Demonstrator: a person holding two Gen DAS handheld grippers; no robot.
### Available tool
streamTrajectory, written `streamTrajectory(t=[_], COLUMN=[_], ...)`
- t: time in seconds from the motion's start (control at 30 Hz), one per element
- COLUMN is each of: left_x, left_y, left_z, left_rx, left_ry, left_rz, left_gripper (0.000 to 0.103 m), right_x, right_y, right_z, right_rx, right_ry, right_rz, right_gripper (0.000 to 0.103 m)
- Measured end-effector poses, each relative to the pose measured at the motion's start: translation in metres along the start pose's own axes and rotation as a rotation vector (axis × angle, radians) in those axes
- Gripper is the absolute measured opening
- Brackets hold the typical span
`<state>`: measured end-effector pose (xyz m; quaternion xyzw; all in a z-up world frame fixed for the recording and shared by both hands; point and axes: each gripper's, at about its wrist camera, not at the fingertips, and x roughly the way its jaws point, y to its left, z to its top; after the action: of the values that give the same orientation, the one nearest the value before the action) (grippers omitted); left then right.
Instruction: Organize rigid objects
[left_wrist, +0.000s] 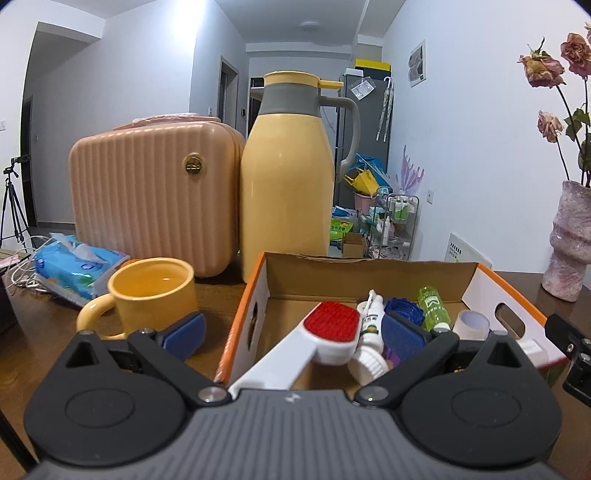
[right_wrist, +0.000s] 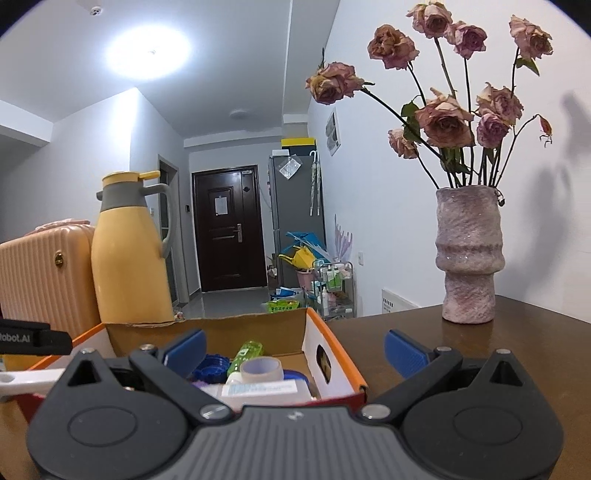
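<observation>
While both jaws gape empty, take stiff, light brush (left_wrist: 295, 354) by its white handle; leave fragile mug (left_wrist: 147, 295) on surface.

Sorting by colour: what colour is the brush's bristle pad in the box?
Red, on the white brush; left wrist view shows it best.

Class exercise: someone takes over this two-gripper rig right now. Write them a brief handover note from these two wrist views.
Left gripper: open, empty, over the near left edge of the cardboard box.
Right gripper: open, empty, at the box's right wall.
Already in the box: lint brush, spray bottle, green bottle, tape roll, blue lid.
Possibly left: yellow mug, on the table left of the box.
</observation>
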<state>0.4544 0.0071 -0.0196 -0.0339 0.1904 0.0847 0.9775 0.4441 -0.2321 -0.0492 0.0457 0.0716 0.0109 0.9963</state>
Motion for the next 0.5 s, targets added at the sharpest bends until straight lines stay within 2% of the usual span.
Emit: streamTrajectory(t=[0.5], left_x=[-0.077], left_y=[0.012], left_z=[-0.031], left_rx=[0.048], left_ry=[-0.013], left_rz=[-0.016], left_gripper=[0.103], right_x=[-0.075], right_y=[-0.002], right_z=[-0.010], right_rx=[-0.031], right_ry=[0.030], right_rz=[0.047], right_gripper=[0.103])
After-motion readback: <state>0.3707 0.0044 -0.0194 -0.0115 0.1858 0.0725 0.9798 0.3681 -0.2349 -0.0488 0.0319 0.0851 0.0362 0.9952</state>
